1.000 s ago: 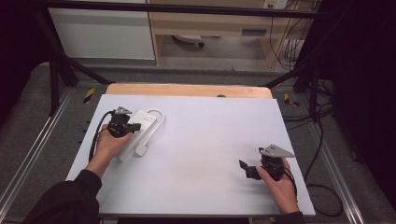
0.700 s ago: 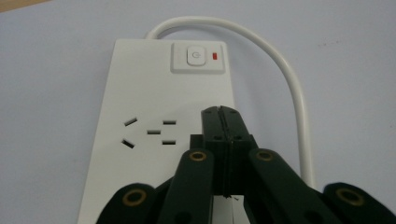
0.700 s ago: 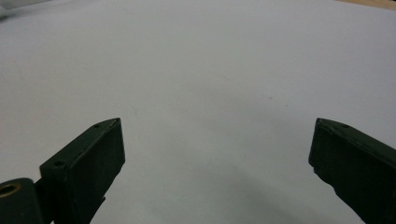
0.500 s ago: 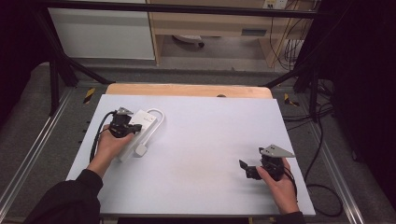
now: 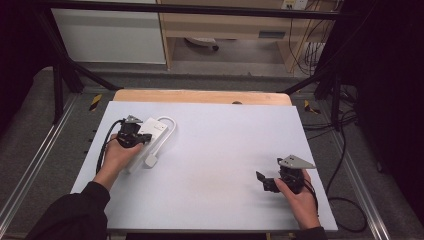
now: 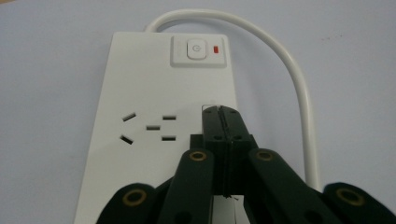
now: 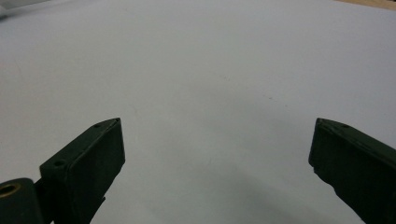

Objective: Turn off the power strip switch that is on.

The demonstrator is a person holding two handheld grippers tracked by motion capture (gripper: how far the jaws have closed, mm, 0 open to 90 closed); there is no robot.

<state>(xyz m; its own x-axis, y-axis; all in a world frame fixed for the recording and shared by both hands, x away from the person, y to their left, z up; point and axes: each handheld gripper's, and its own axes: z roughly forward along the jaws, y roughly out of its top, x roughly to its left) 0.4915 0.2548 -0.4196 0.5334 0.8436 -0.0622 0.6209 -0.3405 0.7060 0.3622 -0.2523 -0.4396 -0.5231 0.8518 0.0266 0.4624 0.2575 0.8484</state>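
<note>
A white power strip [image 5: 158, 128] lies flat at the table's left. In the left gripper view the power strip [image 6: 154, 84] shows a socket face, a push switch [image 6: 196, 49] with a red light beside it, and a white cable [image 6: 299, 88] looping round its right side. My left gripper [image 5: 145, 138] hangs low over the strip. Its jaws are shut, and the left gripper [image 6: 222, 112] has its tips over the strip's middle with nothing seen between them. At the front right my right gripper [image 5: 264, 181] is open above bare table, and the right gripper [image 7: 217, 126] has nothing between its jaws.
The strip's white plug [image 5: 151, 161] lies on the grey table top [image 5: 225, 150] just in front of the strip. A wooden edge [image 5: 200, 96] runs along the table's far side. Black frame bars and cables stand around the table.
</note>
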